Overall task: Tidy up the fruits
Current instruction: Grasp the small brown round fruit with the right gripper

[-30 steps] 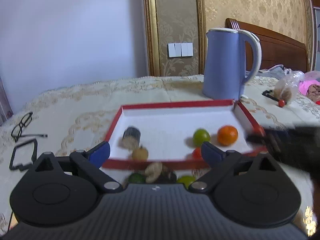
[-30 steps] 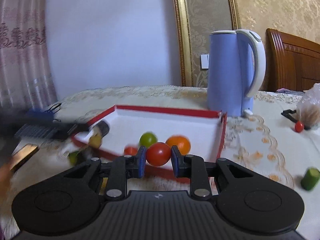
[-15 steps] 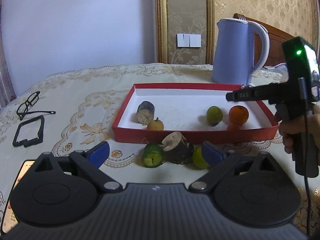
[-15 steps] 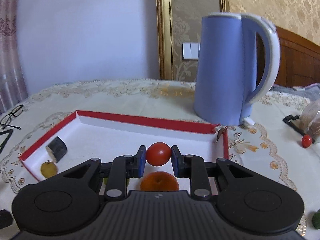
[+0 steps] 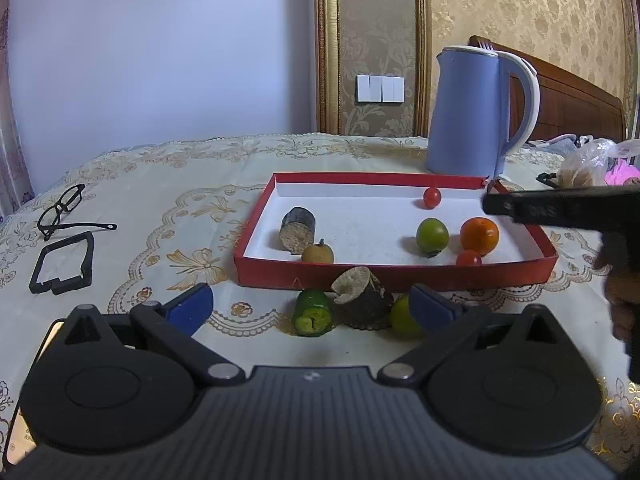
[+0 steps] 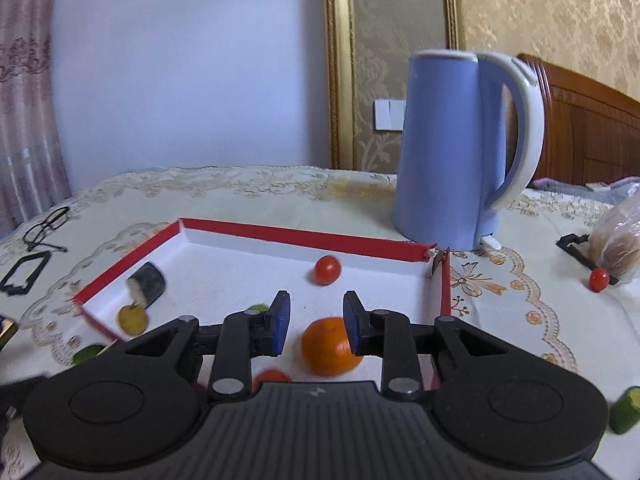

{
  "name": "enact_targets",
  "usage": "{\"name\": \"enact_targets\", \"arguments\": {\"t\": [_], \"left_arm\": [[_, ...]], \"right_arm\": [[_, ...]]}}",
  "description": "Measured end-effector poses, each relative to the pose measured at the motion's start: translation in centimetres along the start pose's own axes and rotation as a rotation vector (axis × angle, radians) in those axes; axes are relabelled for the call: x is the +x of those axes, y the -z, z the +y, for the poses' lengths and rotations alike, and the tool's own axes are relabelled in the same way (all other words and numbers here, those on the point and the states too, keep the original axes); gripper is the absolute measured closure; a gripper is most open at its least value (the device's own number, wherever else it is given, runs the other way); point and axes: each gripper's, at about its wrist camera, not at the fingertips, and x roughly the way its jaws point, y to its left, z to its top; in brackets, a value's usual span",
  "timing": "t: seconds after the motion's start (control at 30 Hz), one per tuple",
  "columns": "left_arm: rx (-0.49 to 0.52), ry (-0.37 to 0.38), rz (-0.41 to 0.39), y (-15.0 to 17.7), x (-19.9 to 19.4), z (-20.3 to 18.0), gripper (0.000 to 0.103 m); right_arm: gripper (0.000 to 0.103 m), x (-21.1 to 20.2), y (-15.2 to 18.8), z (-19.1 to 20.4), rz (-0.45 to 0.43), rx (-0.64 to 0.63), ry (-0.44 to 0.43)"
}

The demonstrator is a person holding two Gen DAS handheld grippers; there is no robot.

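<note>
A red-rimmed white tray (image 5: 400, 272) (image 6: 304, 236) lies on the tablecloth. In it are a cherry tomato (image 5: 432, 197) (image 6: 327, 269) near the far wall, an orange (image 5: 479, 235) (image 6: 328, 346), a green fruit (image 5: 432, 236), a second tomato (image 5: 469, 258), a small yellow fruit (image 5: 317, 253) and a dark cut chunk (image 5: 298, 228). My right gripper (image 6: 314, 322) is open and empty above the orange. My left gripper (image 5: 312, 306) is open and empty in front of the tray, over a cucumber piece (image 5: 313, 317), a dark chunk (image 5: 362, 298) and a green fruit (image 5: 404, 318).
A blue kettle (image 5: 472, 110) (image 6: 452, 148) stands behind the tray. Glasses (image 5: 60, 210) and a black frame (image 5: 62, 262) lie at the left. A plastic bag (image 6: 618, 244), a loose tomato (image 6: 599, 279) and a cucumber piece (image 6: 626, 410) lie at the right.
My right gripper has opened and let go of the cherry tomato, which now lies in the tray near the far wall. The left gripper has stayed open and pulled back slightly.
</note>
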Motion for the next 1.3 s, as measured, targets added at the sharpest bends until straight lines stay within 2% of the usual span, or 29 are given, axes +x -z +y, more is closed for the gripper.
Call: {"name": "enact_targets", "arguments": {"t": [0.3, 0.4, 0.47, 0.57, 0.7, 0.9, 1.0, 1.07, 1.2, 1.3], "left_arm": [[-0.034, 0.004, 0.014, 0.1, 0.3, 0.8, 0.0], [-0.034, -0.01, 0.003, -0.1, 0.0, 1.0, 0.0], [-0.034, -0.035, -0.011, -0.3, -0.2, 1.3, 0.0], [-0.041, -0.073, -0.029, -0.6, -0.4, 2.0, 0.0], [-0.059, -0.096, -0.026, -0.7, -0.4, 2.9, 0.0], [-0.085, -0.098, -0.003, -0.5, 0.2, 3.9, 0.0], [-0.096, -0.1, 0.003, -0.5, 0.2, 4.2, 0.0], [-0.108, -0.103, 0.006, -0.6, 0.3, 4.6, 0.0], [-0.147, -0.089, 0.024, -0.8, 0.6, 5.6, 0.0], [-0.181, -0.059, 0.039, -1.0, 0.9, 6.6, 0.0]], "right_arm": [[0.075, -4.0, 2.3, 1.0, -0.015, -0.049, -0.064], [0.063, -4.9, 3.3, 1.7, -0.018, -0.085, -0.083], [0.044, -5.2, 3.9, 2.3, -0.019, -0.125, -0.089], [0.042, -5.3, 4.7, 3.5, -0.013, -0.197, -0.075], [0.042, -4.7, 5.2, 4.4, 0.023, -0.228, -0.121], [0.044, -3.4, 6.1, 6.3, 0.079, -0.272, -0.174], [0.052, -2.7, 6.2, 6.6, 0.105, -0.269, -0.193], [0.064, -2.2, 6.2, 6.5, 0.127, -0.245, -0.216], [0.078, -1.5, 6.2, 6.4, 0.158, -0.208, -0.261], [0.078, -1.9, 6.2, 6.5, 0.15, -0.206, -0.254]]}}
